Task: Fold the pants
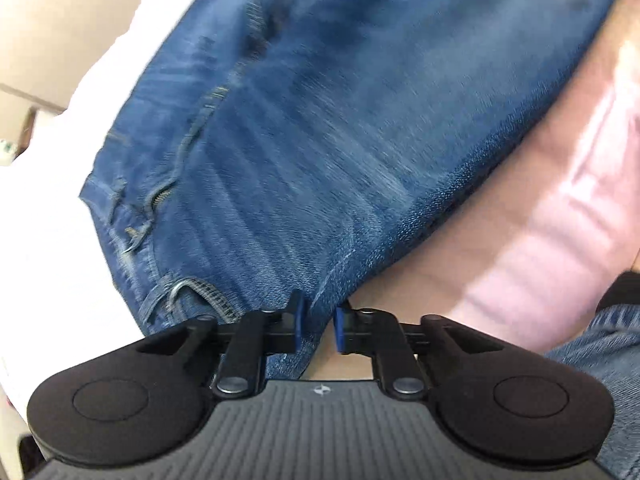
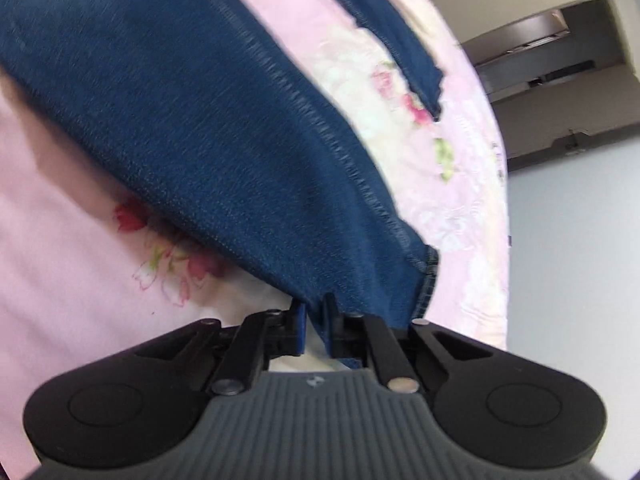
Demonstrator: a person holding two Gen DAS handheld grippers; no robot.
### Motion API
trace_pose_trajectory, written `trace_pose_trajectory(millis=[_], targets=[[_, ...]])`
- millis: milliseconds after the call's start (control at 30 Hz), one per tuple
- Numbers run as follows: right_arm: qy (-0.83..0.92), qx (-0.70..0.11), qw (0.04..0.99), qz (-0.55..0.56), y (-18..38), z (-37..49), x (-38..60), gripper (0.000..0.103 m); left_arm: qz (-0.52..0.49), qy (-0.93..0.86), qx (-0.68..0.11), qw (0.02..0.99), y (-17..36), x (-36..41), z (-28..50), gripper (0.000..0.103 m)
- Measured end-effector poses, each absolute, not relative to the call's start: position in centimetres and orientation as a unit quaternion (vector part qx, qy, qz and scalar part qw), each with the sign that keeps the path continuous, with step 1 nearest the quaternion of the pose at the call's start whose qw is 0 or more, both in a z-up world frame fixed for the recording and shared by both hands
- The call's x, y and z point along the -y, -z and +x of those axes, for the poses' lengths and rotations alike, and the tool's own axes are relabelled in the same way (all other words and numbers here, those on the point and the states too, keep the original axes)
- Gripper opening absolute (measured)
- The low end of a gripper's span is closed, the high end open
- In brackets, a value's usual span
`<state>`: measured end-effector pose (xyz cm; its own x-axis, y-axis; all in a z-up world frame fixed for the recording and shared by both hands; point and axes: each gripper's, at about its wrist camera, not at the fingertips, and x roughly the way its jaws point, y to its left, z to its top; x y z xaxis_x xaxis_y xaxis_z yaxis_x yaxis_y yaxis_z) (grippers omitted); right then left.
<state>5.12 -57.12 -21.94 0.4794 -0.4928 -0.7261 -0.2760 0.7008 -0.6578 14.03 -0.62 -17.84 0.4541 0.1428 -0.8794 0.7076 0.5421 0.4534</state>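
Two grippers: both clamped on jeans (image 1: pixel 320 128)
left gripper (image 1: pixel 319 322): pinches denim edge
right gripper (image 2: pixel 316 320): grips leg hem
surroundings: pink floral sheet (image 2: pixel 440 200), white cloth (image 1: pixel 52 220)

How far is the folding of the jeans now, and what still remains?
Early stage. Done: the jeans lie on the pink floral sheet. In hand: the left tool pinches denim at the waist end, and the right tool is shut on a leg near its hem. Left: no finished fold shows; both legs appear apart.
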Motion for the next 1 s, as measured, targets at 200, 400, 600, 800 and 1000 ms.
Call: trace_pose_trajectory(millis=[200,400,600,800,1000], targets=[[0.135,-0.454,0.801,-0.367,16.9,7.0,56.8,0.0,0.375,0.159,-0.43,0.806,12.0,-0.4,15.0,0.008],[0.188,-0.416,0.819,-0.347,11.0,12.4,57.2,0.0,0.331,0.131,-0.393,0.848,5.6,1.0,16.8,0.007],[0.217,-0.398,0.821,-0.348,7.1,20.1,57.9,0.0,0.329,0.111,-0.383,0.856,1.2,2.6,23.0,0.007],[0.213,-0.416,0.804,-0.367,7.6,30.4,58.2,0.0,0.367,0.089,-0.389,0.84,3.0,3.8,31.8,0.007],[0.208,-0.438,0.779,-0.397,11.9,42.1,57.8,0.0,0.37,0.07,-0.417,0.827,8.4,4.3,40.5,0.008]])
